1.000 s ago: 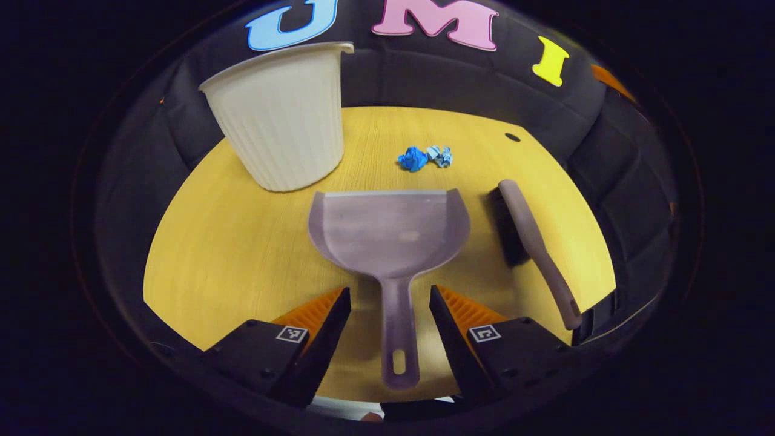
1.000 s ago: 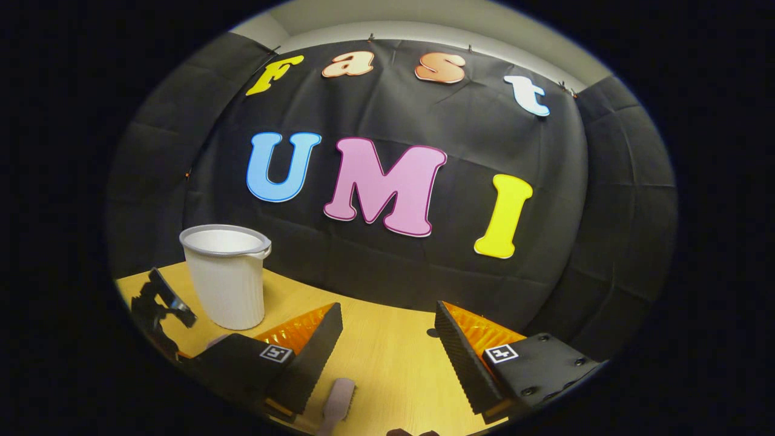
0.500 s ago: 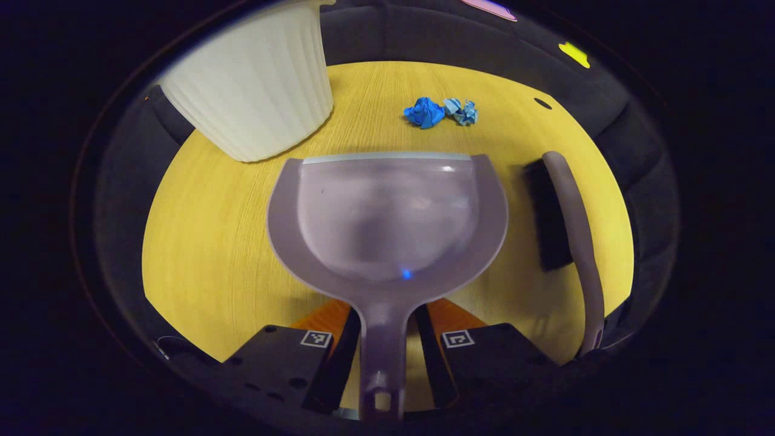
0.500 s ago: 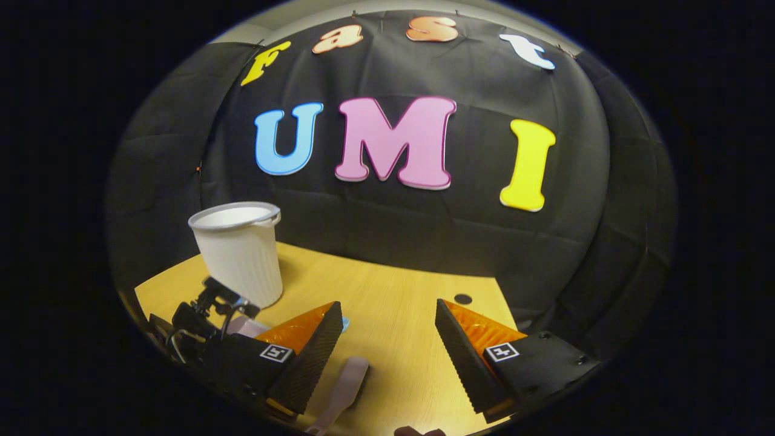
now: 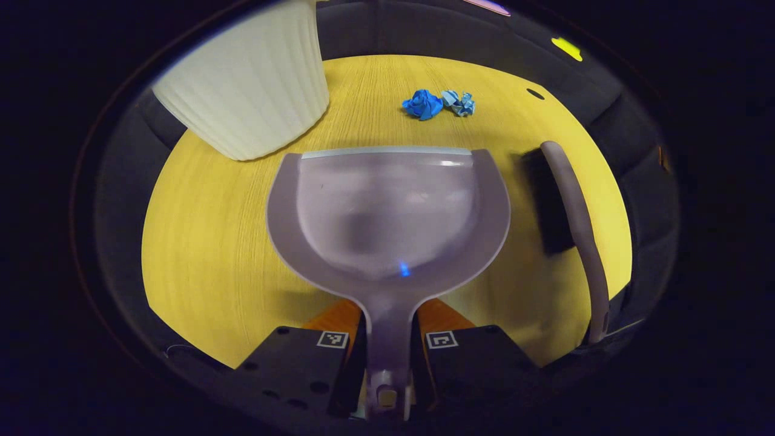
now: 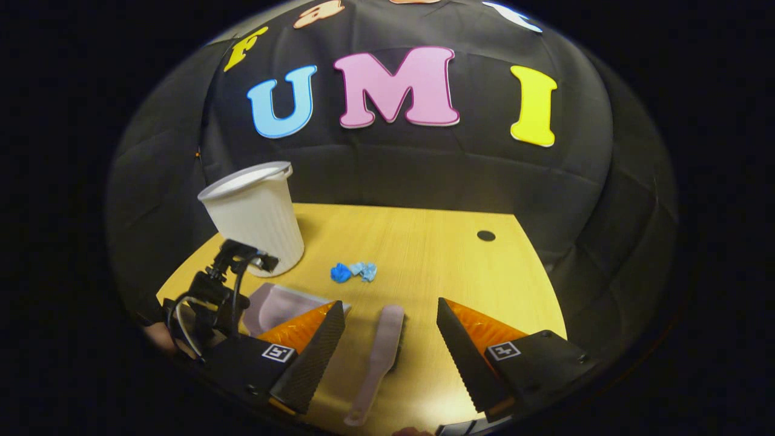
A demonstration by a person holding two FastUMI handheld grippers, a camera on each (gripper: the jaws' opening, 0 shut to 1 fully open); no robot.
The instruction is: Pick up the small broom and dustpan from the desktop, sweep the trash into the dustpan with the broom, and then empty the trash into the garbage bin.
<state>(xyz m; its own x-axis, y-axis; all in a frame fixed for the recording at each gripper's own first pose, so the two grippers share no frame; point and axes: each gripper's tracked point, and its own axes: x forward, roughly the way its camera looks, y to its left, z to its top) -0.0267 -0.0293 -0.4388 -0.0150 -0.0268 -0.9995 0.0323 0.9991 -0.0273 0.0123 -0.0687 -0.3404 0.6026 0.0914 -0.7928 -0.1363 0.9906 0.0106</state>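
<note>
The desk (image 6: 424, 242) is pale wood with a fine grain and one dark round hole (image 6: 485, 235), ringed by black cloth walls. A ribbed white bin (image 5: 248, 91) stands at its far left; two crumpled blue paper scraps (image 5: 437, 103) lie beside it. The left tongs (image 5: 387, 357) clamp the smooth mauve dustpan (image 5: 387, 206) by its handle. The right tongs (image 6: 387, 351) gape wide above the matching broom (image 6: 378, 357), flat on the desk
</note>
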